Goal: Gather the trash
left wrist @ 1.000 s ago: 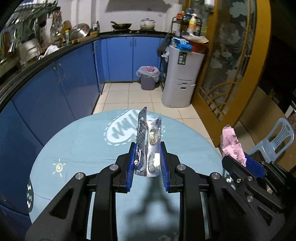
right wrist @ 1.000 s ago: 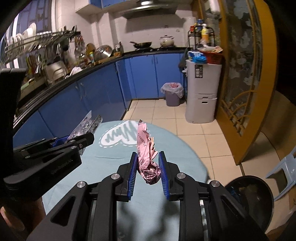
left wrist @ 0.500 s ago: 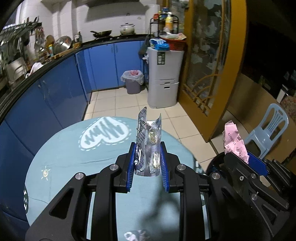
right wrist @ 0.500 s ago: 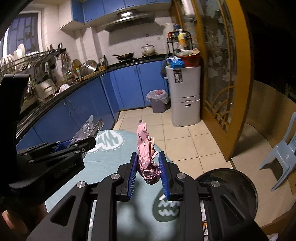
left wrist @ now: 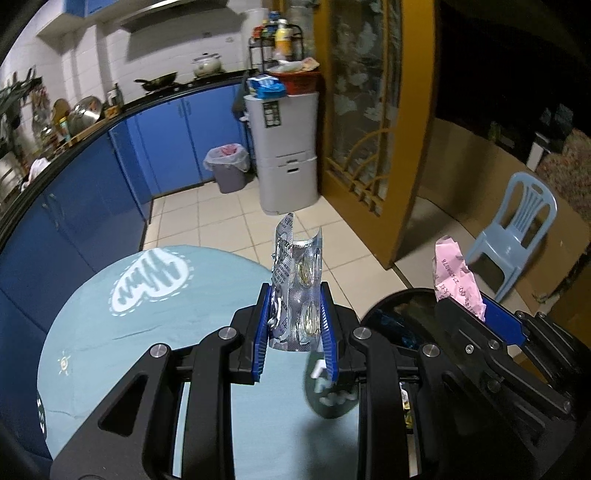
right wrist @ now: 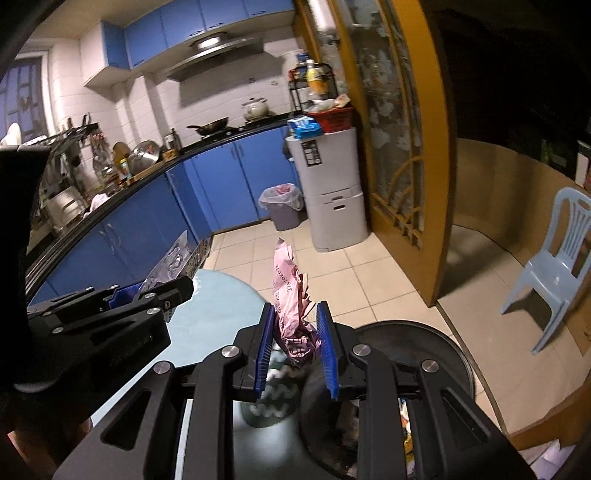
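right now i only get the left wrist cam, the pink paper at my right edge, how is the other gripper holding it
Observer: The right gripper is shut on the crumpled pink paper, gripping its lower end; the top sticks up above the blue pads.
Operator: is it over the bin yet
Observer: Its right finger sits over the rim of the round black bin; its left finger is still above the blue table.
Operator: anything else up high in the kitchen
Observer: A steel range hood under blue wall cabinets, above the wok.
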A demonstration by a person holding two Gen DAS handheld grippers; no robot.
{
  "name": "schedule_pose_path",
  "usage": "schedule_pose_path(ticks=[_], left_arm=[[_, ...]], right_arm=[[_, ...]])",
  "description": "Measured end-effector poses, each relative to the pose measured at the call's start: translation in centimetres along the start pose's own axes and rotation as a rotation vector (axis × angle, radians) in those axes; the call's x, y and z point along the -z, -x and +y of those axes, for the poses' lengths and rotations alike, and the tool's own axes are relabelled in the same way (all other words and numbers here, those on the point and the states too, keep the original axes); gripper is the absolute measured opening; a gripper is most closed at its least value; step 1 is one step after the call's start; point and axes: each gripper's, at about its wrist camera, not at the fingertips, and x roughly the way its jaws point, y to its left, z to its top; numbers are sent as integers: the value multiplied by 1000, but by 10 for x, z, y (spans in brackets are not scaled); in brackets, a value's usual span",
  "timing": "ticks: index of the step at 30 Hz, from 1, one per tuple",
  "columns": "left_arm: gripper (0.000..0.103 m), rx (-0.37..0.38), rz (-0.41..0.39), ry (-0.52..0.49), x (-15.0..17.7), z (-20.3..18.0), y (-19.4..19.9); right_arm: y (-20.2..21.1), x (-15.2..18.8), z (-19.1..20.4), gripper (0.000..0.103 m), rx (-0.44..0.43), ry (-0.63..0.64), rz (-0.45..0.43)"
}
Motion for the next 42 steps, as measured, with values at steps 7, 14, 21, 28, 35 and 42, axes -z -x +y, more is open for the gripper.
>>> schedule_pose_path(ticks=[7, 14, 21, 28, 35, 42], left_arm=[[26, 43, 38, -75, 1, -50, -20], [36, 55, 77, -114, 3, -86, -42], [74, 26, 104, -97, 6, -92, -57], [100, 11, 87, -51, 3, -82, -62], [100, 24, 102, -50, 5, -78, -66], [100, 37, 111, -59, 8, -81, -66]], right_arm=[[-2, 10, -40, 24, 59, -57, 25], [-8, 23, -75, 24, 111, -109, 72], [-20, 33, -95, 26, 144, -145, 117], [-30, 34, -102, 77, 142, -184, 150], [-31, 31, -103, 81, 159, -181, 137], [-29, 32, -107, 81, 192, -182, 145]])
